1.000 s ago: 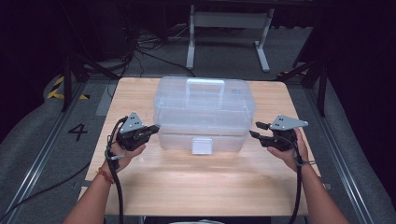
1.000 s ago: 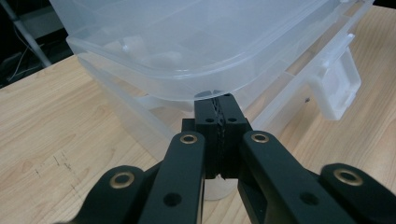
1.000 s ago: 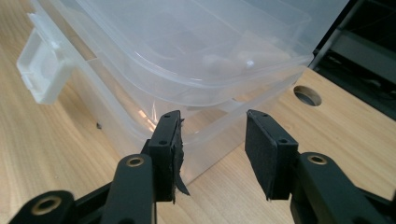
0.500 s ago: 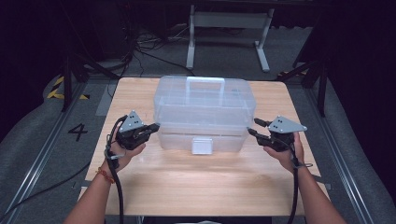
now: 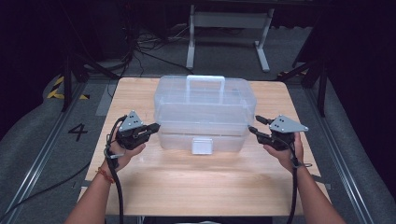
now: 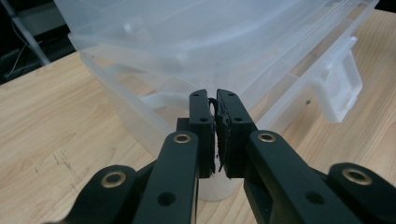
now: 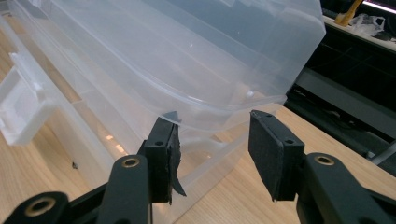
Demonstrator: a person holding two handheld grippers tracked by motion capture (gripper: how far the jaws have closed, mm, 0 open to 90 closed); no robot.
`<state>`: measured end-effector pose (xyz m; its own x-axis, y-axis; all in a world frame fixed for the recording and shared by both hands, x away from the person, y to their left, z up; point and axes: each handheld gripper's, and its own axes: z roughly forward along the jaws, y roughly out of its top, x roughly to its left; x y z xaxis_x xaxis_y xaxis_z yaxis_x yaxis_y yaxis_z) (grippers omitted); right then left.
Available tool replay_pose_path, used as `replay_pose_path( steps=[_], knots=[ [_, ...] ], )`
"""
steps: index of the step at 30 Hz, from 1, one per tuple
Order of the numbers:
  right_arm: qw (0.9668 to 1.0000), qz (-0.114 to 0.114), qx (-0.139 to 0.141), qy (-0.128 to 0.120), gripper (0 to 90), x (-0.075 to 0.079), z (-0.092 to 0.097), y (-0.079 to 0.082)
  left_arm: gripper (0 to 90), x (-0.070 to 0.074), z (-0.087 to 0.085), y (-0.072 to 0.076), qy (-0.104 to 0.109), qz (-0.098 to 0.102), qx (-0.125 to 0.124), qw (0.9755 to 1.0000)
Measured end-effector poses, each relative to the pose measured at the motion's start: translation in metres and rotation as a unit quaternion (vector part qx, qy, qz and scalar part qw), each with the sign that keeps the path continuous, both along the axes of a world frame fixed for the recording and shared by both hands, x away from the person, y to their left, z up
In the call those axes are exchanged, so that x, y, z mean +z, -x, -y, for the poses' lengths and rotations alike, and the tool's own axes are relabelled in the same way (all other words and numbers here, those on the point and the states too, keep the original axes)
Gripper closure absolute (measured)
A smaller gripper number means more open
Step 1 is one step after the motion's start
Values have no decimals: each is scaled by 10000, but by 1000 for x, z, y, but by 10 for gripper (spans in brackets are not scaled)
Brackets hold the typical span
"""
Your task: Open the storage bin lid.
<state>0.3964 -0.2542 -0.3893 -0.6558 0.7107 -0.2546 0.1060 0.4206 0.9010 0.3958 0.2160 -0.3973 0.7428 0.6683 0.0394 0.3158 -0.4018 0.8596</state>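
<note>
Presently the left gripper (image 5: 150, 128) jaws sit nearly closed on nothing beside the clear plastic box (image 5: 204, 105), right gripper (image 5: 256, 127) jaws apart.

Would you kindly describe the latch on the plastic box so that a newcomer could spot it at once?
On the wooden table stands a clear plastic storage box with a carry handle on its lid. Midway along the box's near side hangs the latch, a small squarish flap, whiter and more opaque than the see-through walls around it.

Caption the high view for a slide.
Two hand-held grippers, left gripper and right gripper, flank a clear plastic storage box on a wooden table.
</note>
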Motion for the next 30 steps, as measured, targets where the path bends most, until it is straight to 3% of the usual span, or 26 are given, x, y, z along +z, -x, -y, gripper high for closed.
replay_pose_path(
  steps=[18,30],
  knots=[
    [9992,268,-181,-238,549,19,-2,-4,824,-4,-1,-1,3,24,-23,10000],
    [9986,393,-281,-232,563,32,-4,-10,819,-5,-1,-1,75,4,-30,10000]
  ],
)
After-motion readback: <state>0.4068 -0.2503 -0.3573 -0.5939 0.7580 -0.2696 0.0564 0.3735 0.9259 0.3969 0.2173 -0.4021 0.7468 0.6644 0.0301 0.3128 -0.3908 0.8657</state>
